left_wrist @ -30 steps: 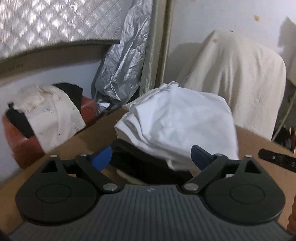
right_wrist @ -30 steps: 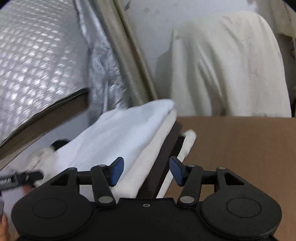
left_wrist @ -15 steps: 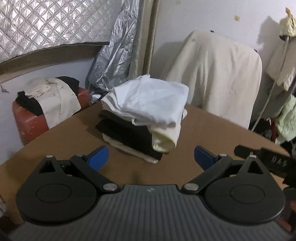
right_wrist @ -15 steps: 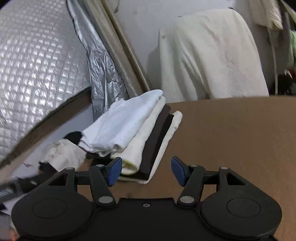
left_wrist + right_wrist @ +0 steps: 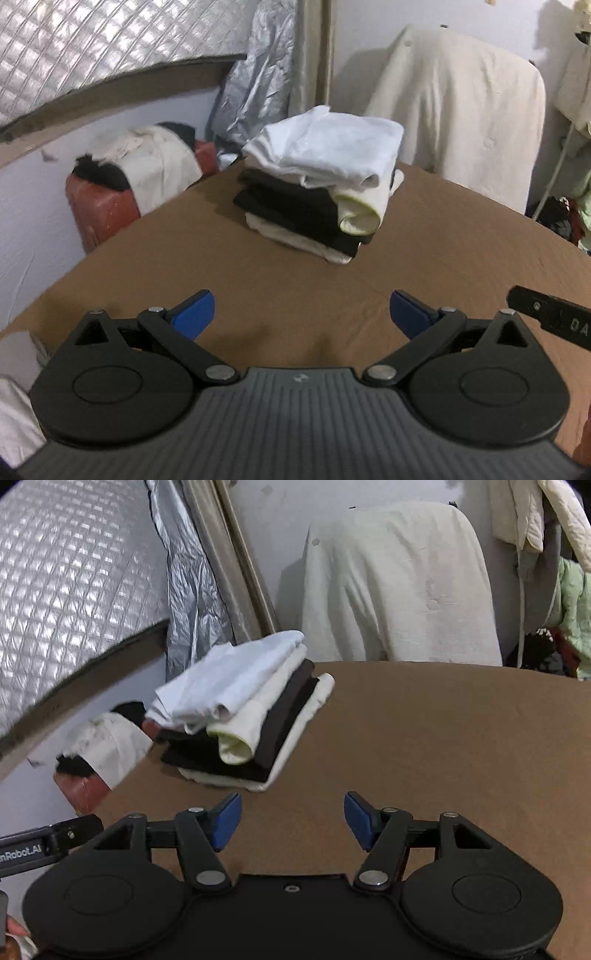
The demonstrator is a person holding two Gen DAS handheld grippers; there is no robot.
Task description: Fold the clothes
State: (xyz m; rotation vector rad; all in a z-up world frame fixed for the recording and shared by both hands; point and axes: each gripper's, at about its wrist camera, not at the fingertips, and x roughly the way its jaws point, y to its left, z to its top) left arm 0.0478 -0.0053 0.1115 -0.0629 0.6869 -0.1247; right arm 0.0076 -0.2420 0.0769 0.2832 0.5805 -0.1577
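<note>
A stack of folded clothes (image 5: 317, 206) sits at the far side of the brown table (image 5: 258, 284), with a white garment (image 5: 328, 151) on top and cream and black layers beneath. In the right wrist view the same stack (image 5: 243, 720) lies to the far left. My left gripper (image 5: 301, 314) hovers over bare table well short of the stack, its jaws wide open and empty. Over the table to the stack's right, my right gripper (image 5: 291, 819) also stands open with nothing between its blue pads (image 5: 227, 821).
A chair draped in cream cloth (image 5: 461, 110) stands behind the table. A red box with clothes thrown over it (image 5: 107, 210) sits left of the table. A silver quilted sheet (image 5: 74, 572) covers the left wall. Clothes hang at the far right (image 5: 569, 602).
Both grippers have drawn back from the stack, which now looks smaller and farther away. Both pairs of jaws have widened, and the white garment lies released on top of the stack.
</note>
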